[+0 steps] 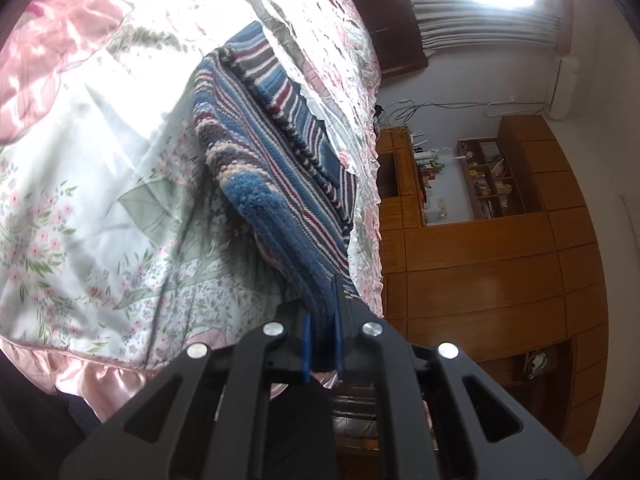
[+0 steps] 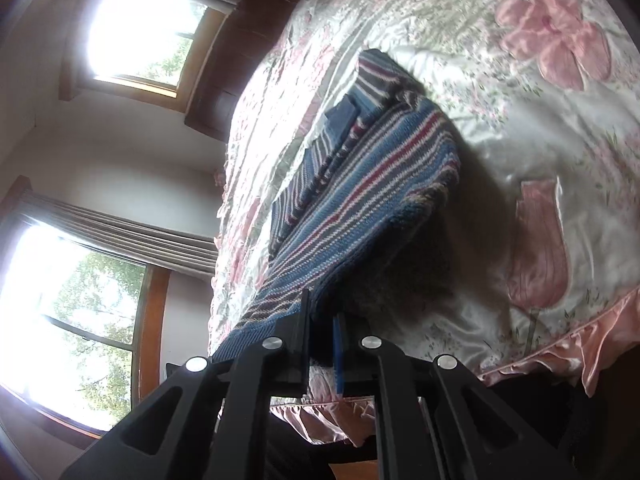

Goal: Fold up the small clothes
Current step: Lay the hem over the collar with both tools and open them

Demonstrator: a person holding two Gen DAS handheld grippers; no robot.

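Both grippers clamp 1 striped knit garment (image 1: 256, 184): the left gripper (image 1: 323, 332) and right gripper (image 2: 320, 320) each pinch a lifted edge. Its far part lies on the floral satin bedspread (image 1: 80, 200). Wooden cabinets (image 1: 480, 260) and 2 curtained windows (image 2: 80, 300) surround the bed.

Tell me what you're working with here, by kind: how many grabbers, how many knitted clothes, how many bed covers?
Grippers: 2, the left gripper and the right gripper, each shut on the garment.
Knitted clothes: 1, a striped blue sweater, partly lifted.
Bed covers: 1, a floral satin bedspread.
Total: 4
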